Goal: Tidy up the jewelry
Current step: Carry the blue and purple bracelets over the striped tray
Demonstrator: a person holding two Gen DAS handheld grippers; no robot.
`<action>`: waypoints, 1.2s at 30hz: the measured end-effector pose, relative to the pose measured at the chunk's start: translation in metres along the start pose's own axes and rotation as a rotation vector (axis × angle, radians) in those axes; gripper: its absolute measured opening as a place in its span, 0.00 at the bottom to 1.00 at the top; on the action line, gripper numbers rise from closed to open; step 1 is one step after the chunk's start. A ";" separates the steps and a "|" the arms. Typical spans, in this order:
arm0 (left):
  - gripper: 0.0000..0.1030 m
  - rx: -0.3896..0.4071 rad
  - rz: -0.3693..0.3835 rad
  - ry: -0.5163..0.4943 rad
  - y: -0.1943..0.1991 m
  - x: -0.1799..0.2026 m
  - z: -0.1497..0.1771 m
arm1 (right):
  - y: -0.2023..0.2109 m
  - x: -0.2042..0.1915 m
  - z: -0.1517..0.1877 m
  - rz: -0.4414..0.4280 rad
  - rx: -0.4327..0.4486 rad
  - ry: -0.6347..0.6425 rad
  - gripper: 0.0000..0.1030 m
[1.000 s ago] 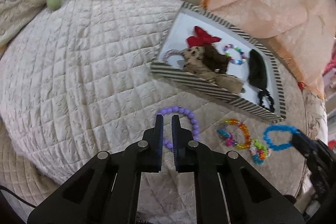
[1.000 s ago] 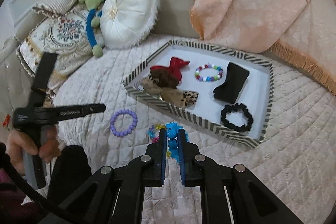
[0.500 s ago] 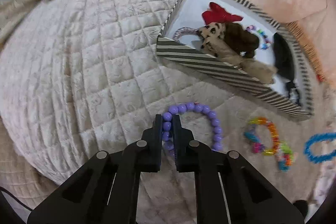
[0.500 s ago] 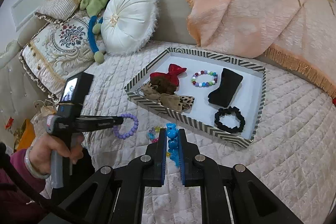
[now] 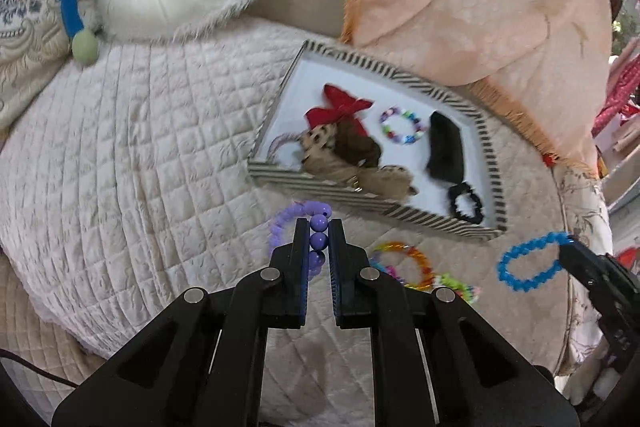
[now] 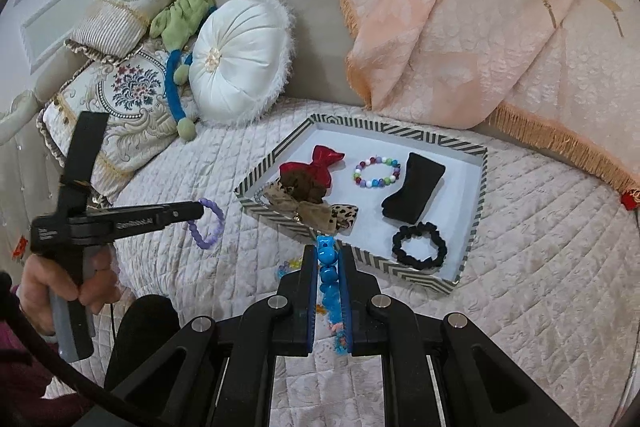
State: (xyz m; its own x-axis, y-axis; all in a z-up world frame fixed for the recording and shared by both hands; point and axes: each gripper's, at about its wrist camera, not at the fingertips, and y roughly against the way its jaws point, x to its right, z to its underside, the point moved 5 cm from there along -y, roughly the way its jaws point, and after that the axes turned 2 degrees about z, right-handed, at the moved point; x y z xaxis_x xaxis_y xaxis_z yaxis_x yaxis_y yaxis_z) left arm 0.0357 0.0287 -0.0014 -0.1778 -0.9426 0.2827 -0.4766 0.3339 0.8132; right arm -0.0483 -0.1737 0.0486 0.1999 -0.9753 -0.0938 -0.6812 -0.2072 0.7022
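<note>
My left gripper [image 5: 319,227] is shut on a purple bead bracelet [image 5: 286,217] and holds it above the quilt, short of the striped tray [image 5: 276,107]. It also shows in the right wrist view [image 6: 208,223], hanging from the left gripper [image 6: 198,209]. My right gripper [image 6: 328,251] is shut on a blue bead bracelet [image 6: 327,267], seen in the left wrist view [image 5: 528,261] hanging in the air. The tray [image 6: 478,195] holds a red bow [image 6: 316,167], a multicolour bead bracelet [image 6: 378,171], brown and leopard bows and black hair pieces.
Orange and multicolour bracelets [image 5: 408,267] lie on the quilt in front of the tray. A white round cushion [image 6: 236,67], patterned pillows and a green-blue plush toy [image 6: 180,67] lie at the back left. A peach blanket [image 6: 460,19] lies behind the tray.
My left gripper has closed on the purple bracelet and lifted it off the quilt. My right gripper has stayed shut on the blue bracelet and risen a little.
</note>
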 end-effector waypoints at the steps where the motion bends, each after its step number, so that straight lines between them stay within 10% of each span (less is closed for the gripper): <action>1: 0.08 0.004 0.001 -0.005 0.000 0.003 -0.003 | 0.002 0.001 -0.001 0.001 0.003 0.000 0.09; 36: 0.07 0.024 -0.040 -0.181 -0.045 0.099 -0.069 | -0.037 0.046 -0.038 0.009 -0.024 -0.054 0.09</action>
State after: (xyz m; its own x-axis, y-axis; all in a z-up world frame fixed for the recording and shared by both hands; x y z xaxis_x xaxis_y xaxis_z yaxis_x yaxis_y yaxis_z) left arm 0.0991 -0.0807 0.0248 -0.3098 -0.9385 0.1527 -0.5066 0.2988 0.8087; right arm 0.0127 -0.2078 0.0448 0.1548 -0.9800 -0.1252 -0.6655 -0.1971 0.7199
